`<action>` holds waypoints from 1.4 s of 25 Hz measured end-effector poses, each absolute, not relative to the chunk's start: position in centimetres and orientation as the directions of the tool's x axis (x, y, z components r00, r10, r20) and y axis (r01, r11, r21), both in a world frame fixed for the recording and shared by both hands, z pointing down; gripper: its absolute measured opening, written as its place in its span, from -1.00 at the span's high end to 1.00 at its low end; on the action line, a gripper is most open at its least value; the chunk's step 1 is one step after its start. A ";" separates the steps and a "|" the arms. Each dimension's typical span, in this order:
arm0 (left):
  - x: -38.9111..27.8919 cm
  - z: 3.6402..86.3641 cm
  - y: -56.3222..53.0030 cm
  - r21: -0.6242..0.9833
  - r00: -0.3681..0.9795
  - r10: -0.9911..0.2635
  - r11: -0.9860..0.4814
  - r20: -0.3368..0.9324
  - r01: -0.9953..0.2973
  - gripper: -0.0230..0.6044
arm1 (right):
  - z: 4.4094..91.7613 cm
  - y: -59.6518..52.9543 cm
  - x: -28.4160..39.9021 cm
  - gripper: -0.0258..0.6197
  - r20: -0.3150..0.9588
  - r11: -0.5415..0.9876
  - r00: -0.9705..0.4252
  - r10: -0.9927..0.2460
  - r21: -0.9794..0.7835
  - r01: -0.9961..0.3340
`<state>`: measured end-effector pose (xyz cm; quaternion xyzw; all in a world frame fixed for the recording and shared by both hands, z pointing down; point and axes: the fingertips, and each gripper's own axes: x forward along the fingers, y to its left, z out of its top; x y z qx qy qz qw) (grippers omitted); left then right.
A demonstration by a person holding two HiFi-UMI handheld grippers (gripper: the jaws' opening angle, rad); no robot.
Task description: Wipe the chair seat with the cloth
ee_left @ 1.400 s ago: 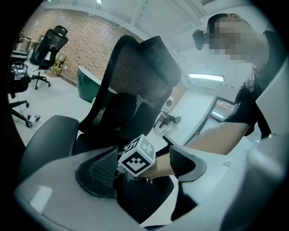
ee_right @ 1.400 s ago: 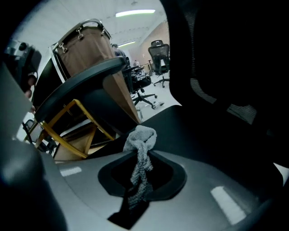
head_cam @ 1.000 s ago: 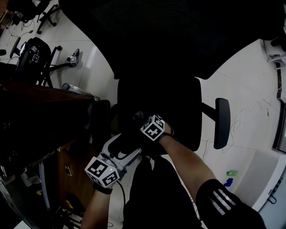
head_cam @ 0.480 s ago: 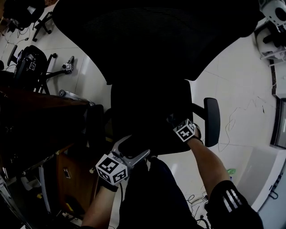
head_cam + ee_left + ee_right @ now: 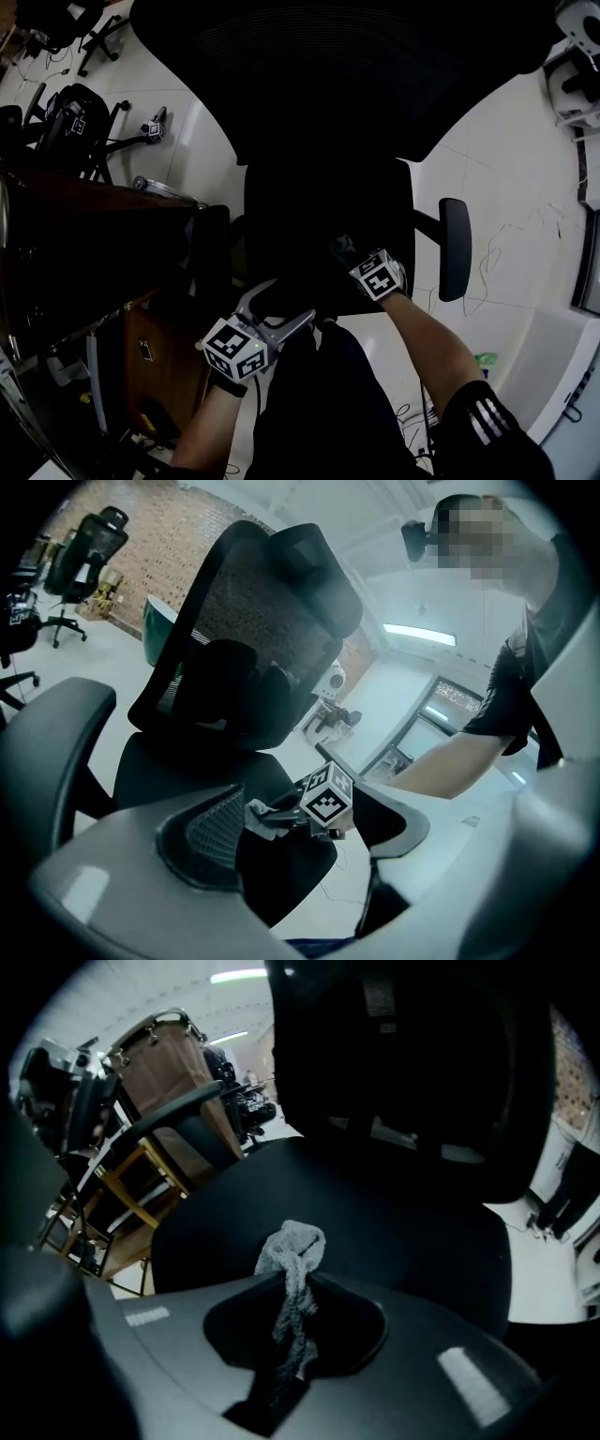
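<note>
The black chair seat [image 5: 319, 216] fills the middle of the head view. A small grey cloth [image 5: 343, 249] rests on the seat's front right part, with my right gripper [image 5: 349, 255] shut on it. In the right gripper view the cloth [image 5: 295, 1246] hangs bunched between the shut jaws of the right gripper [image 5: 292, 1283], its tip touching the seat [image 5: 394, 1213]. My left gripper [image 5: 286, 305] hovers open at the seat's front left edge, holding nothing. The left gripper [image 5: 300, 850] looks across the seat [image 5: 187, 761] at the cloth [image 5: 259, 817] from that side.
The tall mesh backrest [image 5: 328, 66] rises behind the seat. One armrest [image 5: 455, 248] stands to the right, and another [image 5: 211, 253] is on the left by a dark wooden desk [image 5: 94, 244]. Another chair [image 5: 70, 112] stands far left. Cables lie on the white floor [image 5: 506, 244].
My right gripper swept the cloth from the seat's front middle to its right side, then came slightly back left. The left gripper stayed open at the front left edge.
</note>
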<state>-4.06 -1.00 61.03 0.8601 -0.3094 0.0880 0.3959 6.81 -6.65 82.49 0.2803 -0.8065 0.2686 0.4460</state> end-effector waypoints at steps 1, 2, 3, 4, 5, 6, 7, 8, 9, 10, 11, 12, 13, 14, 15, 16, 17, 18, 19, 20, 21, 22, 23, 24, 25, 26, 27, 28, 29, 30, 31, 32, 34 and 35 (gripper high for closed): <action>-4.7 61.1 -0.7 0.627 0.787 -0.469 -0.487 0.400 -0.609 -0.31 | 82.4 -5.9 4.0 0.77 0.855 0.718 -0.480 -0.194 -0.210 -0.664; -5.3 61.2 -0.5 0.625 0.781 -0.476 -0.479 0.404 -0.616 -0.31 | 82.3 -5.2 1.3 0.77 0.841 0.736 -0.512 -0.173 -0.235 -0.635; -5.9 61.1 -0.3 0.624 0.775 -0.484 -0.472 0.407 -0.623 -0.31 | 82.3 -4.4 -1.4 0.77 0.828 0.754 -0.540 -0.150 -0.257 -0.604; -6.4 61.1 -0.1 0.622 0.769 -0.490 -0.466 0.412 -0.630 -0.31 | 82.4 -3.5 -3.8 0.77 0.817 0.772 -0.563 -0.124 -0.277 -0.572; -6.9 60.9 0.1 0.620 0.763 -0.494 -0.459 0.417 -0.636 -0.31 | 82.4 -2.5 -6.1 0.77 0.807 0.788 -0.582 -0.097 -0.295 -0.541; -7.4 60.6 0.2 0.617 0.757 -0.498 -0.452 0.424 -0.644 -0.31 | 82.5 -1.6 -8.3 0.77 0.797 0.801 -0.599 -0.070 -0.313 -0.510; -8.0 60.4 0.2 0.614 0.750 -0.502 -0.446 0.430 -0.651 -0.31 | 82.5 -0.6 -10.3 0.77 0.788 0.814 -0.614 -0.044 -0.328 -0.480; -8.6 60.3 0.3 0.611 0.744 -0.508 -0.441 0.434 -0.657 -0.31 | 82.7 0.3 -12.1 0.77 0.780 0.827 -0.625 -0.020 -0.339 -0.449; -9.1 60.3 0.4 0.608 0.739 -0.513 -0.437 0.437 -0.663 -0.31 | 82.9 1.1 -13.5 0.77 0.776 0.839 -0.631 0.003 -0.345 -0.421; -9.5 60.3 0.5 0.606 0.734 -0.519 -0.433 0.438 -0.667 -0.31 | 83.2 1.9 -14.6 0.77 0.776 0.851 -0.631 0.022 -0.346 -0.396; -9.8 60.4 0.6 0.606 0.732 -0.523 -0.430 0.437 -0.669 -0.31 | 83.6 2.5 -15.3 0.77 0.778 0.860 -0.627 0.036 -0.344 -0.378; -10.0 60.5 0.6 0.608 0.730 -0.526 -0.425 0.437 -0.671 -0.31 | 84.0 3.0 -15.6 0.77 0.780 0.864 -0.624 0.042 -0.342 -0.369; -10.1 60.6 0.7 0.610 0.728 -0.527 -0.421 0.437 -0.671 -0.31 | 84.2 3.2 -15.7 0.77 0.779 0.865 -0.625 0.041 -0.341 -0.369; -10.1 60.8 0.7 0.611 0.728 -0.527 -0.419 0.438 -0.671 -0.31 | 84.4 3.1 -15.6 0.77 0.776 0.861 -0.630 0.036 -0.344 -0.374; -10.0 60.9 0.6 0.612 0.730 -0.524 -0.420 0.439 -0.670 -0.31 | 84.4 3.0 -15.5 0.77 0.772 0.857 -0.635 0.033 -0.348 -0.379; -9.9 61.0 0.6 0.613 0.732 -0.520 -0.422 0.440 -0.668 -0.31 | 84.4 2.8 -15.1 0.77 0.772 0.857 -0.635 0.031 -0.347 -0.380; -9.6 61.1 0.6 0.614 0.736 -0.514 -0.424 0.442 -0.665 -0.31 | 84.6 2.9 -14.6 0.77 0.777 0.861 -0.628 0.033 -0.341 -0.377; -9.3 61.1 0.6 0.616 0.739 -0.508 -0.427 0.442 -0.662 -0.31 | 84.8 3.2 -13.8 0.77 0.787 0.866 -0.616 0.038 -0.334 -0.373; -8.9 61.1 0.5 0.618 0.744 -0.501 -0.431 0.442 -0.657 -0.31 | 85.1 3.5 -12.7 0.77 0.798 0.868 -0.601 0.043 -0.327 -0.373; -8.4 61.0 0.4 0.620 0.750 -0.495 -0.436 0.440 -0.652 -0.31 | 85.5 3.9 -11.3 0.77 0.810 0.868 -0.584 0.047 -0.323 -0.378; -7.9 60.9 0.3 0.622 0.756 -0.488 -0.443 0.437 -0.646 -0.31 | 85.8 4.1 -9.7 0.77 0.821 0.865 -0.568 0.047 -0.319 -0.388; -7.4 60.9 0.1 0.624 0.763 -0.480 -0.451 0.433 -0.638 -0.31 | 86.0 4.3 -7.9 0.77 0.832 0.860 -0.554 0.046 -0.315 -0.402; -6.8 61.0 0.1 0.626 0.771 -0.471 -0.459 0.429 -0.630 -0.31 | 86.3 4.6 -6.1 0.77 0.841 0.854 -0.540 0.044 -0.311 -0.416; -6.2 61.1 0.0 0.629 0.778 -0.462 -0.467 0.425 -0.621 -0.31 | 86.5 4.8 -4.3 0.77 0.850 0.849 -0.525 0.041 -0.307 -0.431; -5.5 61.1 -0.1 0.631 0.785 -0.452 -0.475 0.424 -0.613 -0.31 | 86.7 5.0 -2.3 0.77 0.859 0.842 -0.511 0.036 -0.301 -0.447; -4.7 61.0 -0.2 0.633 0.792 -0.441 -0.482 0.423 -0.606 -0.31 | 86.8 5.1 -0.3 0.77 0.868 0.834 -0.496 0.028 -0.294 -0.467; -3.9 60.9 -0.3 0.636 0.799 -0.430 -0.489 0.420 -0.597 -0.31 | 86.9 5.1 1.8 0.77 0.877 0.824 -0.480 0.018 -0.284 -0.490; -3.2 60.9 -0.4 0.640 0.808 -0.419 -0.497 0.415 -0.586 -0.31 | 86.9 5.0 3.9 0.77 0.887 0.812 -0.462 0.005 -0.273 -0.516; -2.4 60.9 -0.4 0.643 0.816 -0.407 -0.505 0.411 -0.576 -0.31 | 86.9 4.9 6.1 0.77 0.896 0.798 -0.444 -0.010 -0.260 -0.544; -1.6 60.7 -0.5 0.645 0.822 -0.395 -0.512 0.409 -0.567 -0.31 | 86.8 4.8 8.2 0.77 0.905 0.782 -0.425 -0.024 -0.248 -0.572; -0.9 60.5 -0.6 0.647 0.828 -0.383 -0.518 0.409 -0.560 -0.31 | 86.7 4.6 10.2 0.77 0.913 0.766 -0.406 -0.037 -0.235 -0.598; -0.2 60.4 -0.7 0.649 0.833 -0.373 -0.524 0.408 -0.552 -0.31 | 86.5 4.5 12.1 0.77 0.920 0.750 -0.389 -0.049 -0.223 -0.623; 0.8 60.6 -0.7 0.653 0.844 -0.355 -0.535 0.403 -0.536 -0.31 | 85.9 4.1 15.3 0.77 0.931 0.718 -0.358 -0.076 -0.198 -0.668; 1.2 60.6 -0.7 0.654 0.848 -0.347 -0.540 0.401 -0.530 -0.31 | 85.7 3.9 16.7 0.77 0.935 0.700 -0.343 -0.091 -0.185 -0.690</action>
